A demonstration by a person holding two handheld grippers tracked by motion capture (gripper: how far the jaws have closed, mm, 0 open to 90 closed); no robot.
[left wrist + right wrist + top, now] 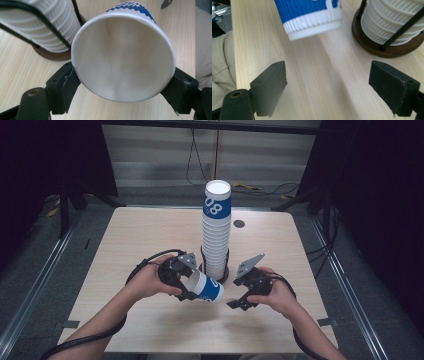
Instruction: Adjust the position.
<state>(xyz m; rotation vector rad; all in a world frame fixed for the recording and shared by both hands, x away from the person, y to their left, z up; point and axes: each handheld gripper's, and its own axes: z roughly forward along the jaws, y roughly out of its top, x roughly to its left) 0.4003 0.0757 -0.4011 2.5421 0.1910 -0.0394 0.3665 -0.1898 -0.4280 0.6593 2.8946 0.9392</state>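
A white and blue ribbed paper cup [206, 288] is held on its side just above the table, its base pointing right. My left gripper [186, 281] is shut on it near the rim; in the left gripper view the cup's open mouth [123, 57] sits squeezed between the two black jaws. My right gripper [240, 297] stands open a little to the right of the cup's base [312, 18], jaws wide apart with bare table between them. A tall stack of the same cups [216, 230] rises in a wire holder on a round wooden base [384, 48] just behind both grippers.
The light wooden table [140, 235] has a small dark round grommet [239, 224] behind the stack. Cables lie on the floor beyond the far edge. Dark curtains flank both sides. A person's trouser leg [222, 62] shows at the near edge.
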